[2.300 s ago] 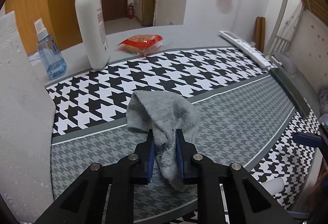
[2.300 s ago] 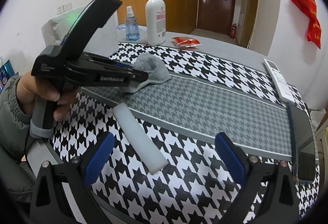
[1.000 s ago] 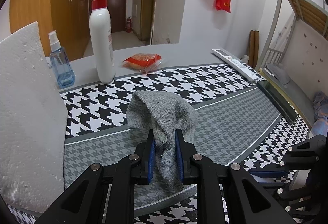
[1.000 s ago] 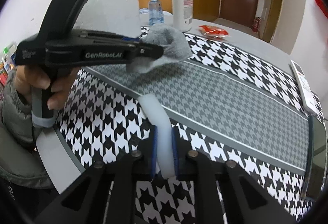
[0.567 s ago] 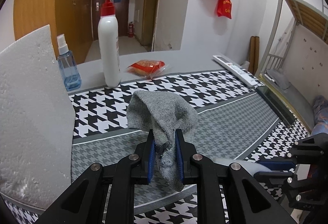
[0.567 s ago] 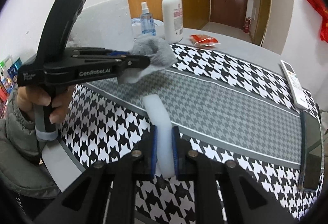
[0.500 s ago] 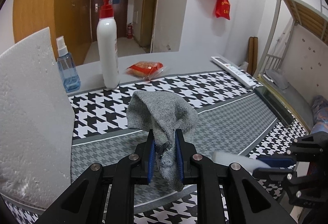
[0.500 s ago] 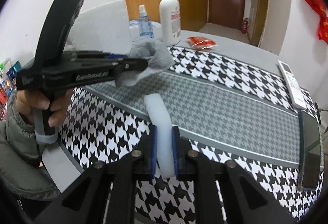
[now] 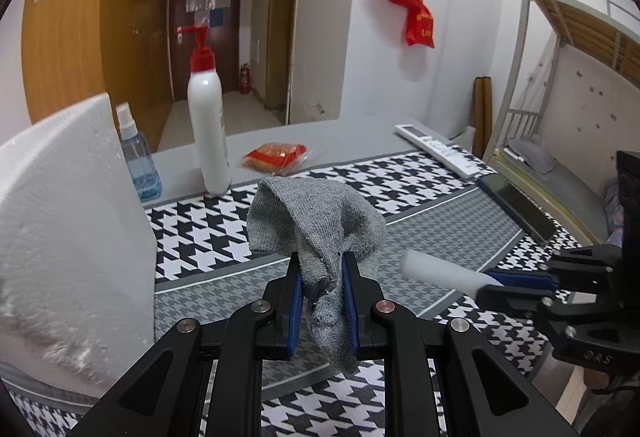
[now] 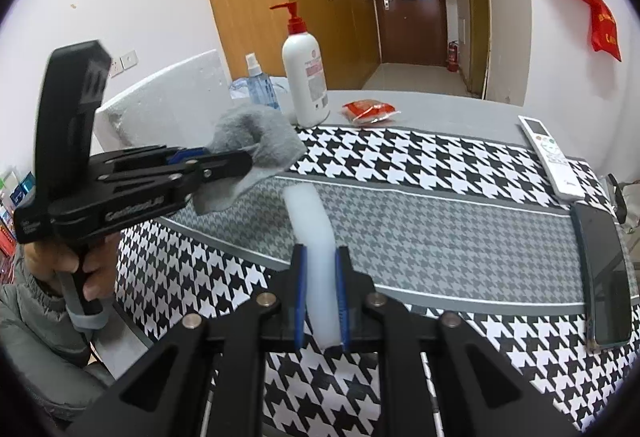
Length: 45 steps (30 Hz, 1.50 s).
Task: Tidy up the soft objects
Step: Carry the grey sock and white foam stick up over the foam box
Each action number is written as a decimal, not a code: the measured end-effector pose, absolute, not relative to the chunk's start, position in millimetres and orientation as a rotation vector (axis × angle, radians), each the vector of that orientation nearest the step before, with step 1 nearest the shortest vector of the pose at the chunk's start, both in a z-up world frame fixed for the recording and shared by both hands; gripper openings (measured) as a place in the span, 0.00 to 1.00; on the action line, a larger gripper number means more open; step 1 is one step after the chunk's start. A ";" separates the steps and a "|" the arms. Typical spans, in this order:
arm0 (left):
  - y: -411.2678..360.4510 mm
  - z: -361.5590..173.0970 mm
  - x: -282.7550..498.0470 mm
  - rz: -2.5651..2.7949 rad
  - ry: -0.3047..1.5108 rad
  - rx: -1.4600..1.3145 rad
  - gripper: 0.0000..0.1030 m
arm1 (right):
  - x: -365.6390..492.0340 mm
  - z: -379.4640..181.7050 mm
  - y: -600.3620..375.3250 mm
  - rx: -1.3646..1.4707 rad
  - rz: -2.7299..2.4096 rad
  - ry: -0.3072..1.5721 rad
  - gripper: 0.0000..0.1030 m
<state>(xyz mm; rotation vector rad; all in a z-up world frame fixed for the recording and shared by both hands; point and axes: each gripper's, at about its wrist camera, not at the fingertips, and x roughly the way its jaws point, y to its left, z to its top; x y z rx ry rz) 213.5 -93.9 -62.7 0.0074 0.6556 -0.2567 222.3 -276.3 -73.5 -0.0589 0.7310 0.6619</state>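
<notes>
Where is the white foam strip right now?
The white foam strip is clamped in the right gripper, lifted over the houndstooth cloth, right of the sock-holding left gripper.

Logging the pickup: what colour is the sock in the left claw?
Grey sock, clearest in the left wrist view.

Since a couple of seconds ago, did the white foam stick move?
Yes. The white foam stick lay flat on the checked cloth with the right gripper open around it; now the gripper is shut on it and holds it above the cloth.
</notes>
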 end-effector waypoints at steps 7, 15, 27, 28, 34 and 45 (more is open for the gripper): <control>-91.6 -49.1 191.9 -0.260 0.613 0.030 0.19 | 209.7 -63.3 -280.2 -0.030 0.627 0.680 0.16; -93.5 -35.2 172.8 -0.251 0.576 0.071 0.19 | 201.7 -50.5 -282.8 -0.015 0.599 0.632 0.16; -85.9 -12.5 150.4 -0.257 0.492 0.063 0.19 | 192.1 -28.8 -275.4 -0.026 0.569 0.557 0.16; -85.2 -11.5 149.6 -0.258 0.487 0.063 0.19 | 191.5 -27.7 -274.5 -0.027 0.569 0.552 0.16; -76.9 -3.8 146.7 -0.249 0.460 0.047 0.19 | 187.6 -19.4 -268.7 -0.027 0.559 0.529 0.16; -67.3 7.4 138.2 -0.207 0.422 0.047 0.19 | 182.1 -2.4 -253.0 -0.045 0.552 0.484 0.16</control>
